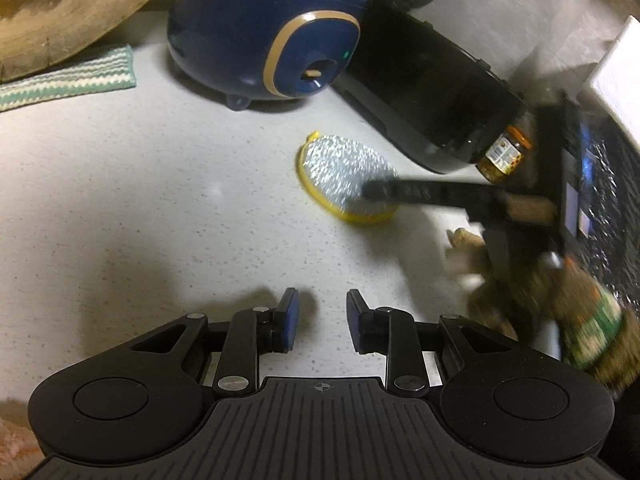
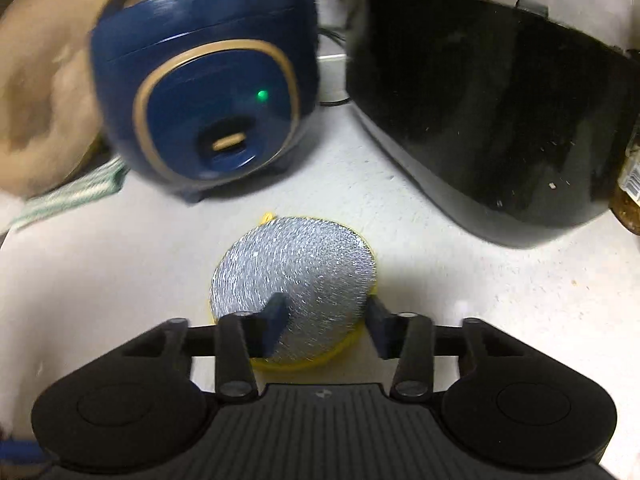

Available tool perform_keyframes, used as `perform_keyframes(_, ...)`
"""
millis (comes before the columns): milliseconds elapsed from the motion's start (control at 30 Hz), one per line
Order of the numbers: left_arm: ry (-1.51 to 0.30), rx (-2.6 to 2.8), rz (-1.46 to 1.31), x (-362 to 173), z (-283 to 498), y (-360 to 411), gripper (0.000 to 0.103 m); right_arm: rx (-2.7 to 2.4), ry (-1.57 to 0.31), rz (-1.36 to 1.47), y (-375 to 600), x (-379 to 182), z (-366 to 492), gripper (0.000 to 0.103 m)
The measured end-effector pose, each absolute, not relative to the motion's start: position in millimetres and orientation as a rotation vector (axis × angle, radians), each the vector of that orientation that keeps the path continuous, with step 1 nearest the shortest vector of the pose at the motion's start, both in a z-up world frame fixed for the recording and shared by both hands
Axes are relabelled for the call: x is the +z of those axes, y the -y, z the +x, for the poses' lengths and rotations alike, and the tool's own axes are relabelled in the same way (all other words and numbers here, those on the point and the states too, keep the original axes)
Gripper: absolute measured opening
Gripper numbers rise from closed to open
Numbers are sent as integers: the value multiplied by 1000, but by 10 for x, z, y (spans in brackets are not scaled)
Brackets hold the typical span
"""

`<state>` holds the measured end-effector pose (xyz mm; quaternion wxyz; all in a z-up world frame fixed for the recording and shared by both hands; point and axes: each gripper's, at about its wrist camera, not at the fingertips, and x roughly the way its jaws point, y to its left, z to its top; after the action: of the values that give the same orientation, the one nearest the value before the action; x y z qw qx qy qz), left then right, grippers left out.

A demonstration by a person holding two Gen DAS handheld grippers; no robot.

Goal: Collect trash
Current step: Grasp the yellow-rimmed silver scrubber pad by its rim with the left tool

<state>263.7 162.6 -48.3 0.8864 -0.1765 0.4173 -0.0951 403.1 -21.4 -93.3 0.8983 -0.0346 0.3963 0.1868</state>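
A: The pale speckled counter [image 1: 140, 168] is seen filling most of both views, and at its back a big black appliance [image 2: 500, 120] is parked, glossy and dusty.

B: Just left of it a blue cooker [image 2: 208, 92] is stood, gold-trimmed, with a green light showing. A wooden board [image 1: 52, 12] is leaned at far left, and a green-and-white striped cloth [image 1: 68, 80] is laid beneath it.

A: And the piece being gone for: a round scrubber [image 2: 296, 284], silvery on top with a yellow rim, is lying flat on the counter in front of the two appliances.

B: The right gripper [image 2: 328, 324] is brought down over its near edge. One blue pad [image 2: 276, 324] is set on the silver face, the other is placed at the rim, so the near part is straddled. Whether it is actually pinched cannot be told; the view is blurred.

A: From the left wrist view the same gripper is seen as a dark smear reaching onto the scrubber. A small labelled jar [image 1: 505, 156] is tucked beside the black appliance.

B: The left gripper [image 1: 322, 322] is held above bare counter, well apart from the scrubber, fingers narrowly parted with nothing between them.
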Motion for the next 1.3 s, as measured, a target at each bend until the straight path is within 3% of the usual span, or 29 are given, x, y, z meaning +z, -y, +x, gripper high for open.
perform_keyframes(233, -837, -234, -411, -499, 2650, -1650, 29, 478, -846, -62, 410, -879, 3399, 28)
perform_keyframes(467, -845, -264, -351, -566, 2856, -1484, 29, 480, -807, -136, 520, -820, 2837, 31)
perform_keyframes(1000, -880, -276, -328, -705, 3032, -1377, 30, 363, -800, 81, 734, -987, 2758, 32)
perform_keyframes(1067, -896, -284, -359, -703, 3027, -1394, 34, 372, -799, 89, 728, -995, 2733, 32)
perform_keyframes(1300, -880, -351, -451, -457, 2864, -1429, 34, 375, -791, 122, 761, -1025, 2666, 32)
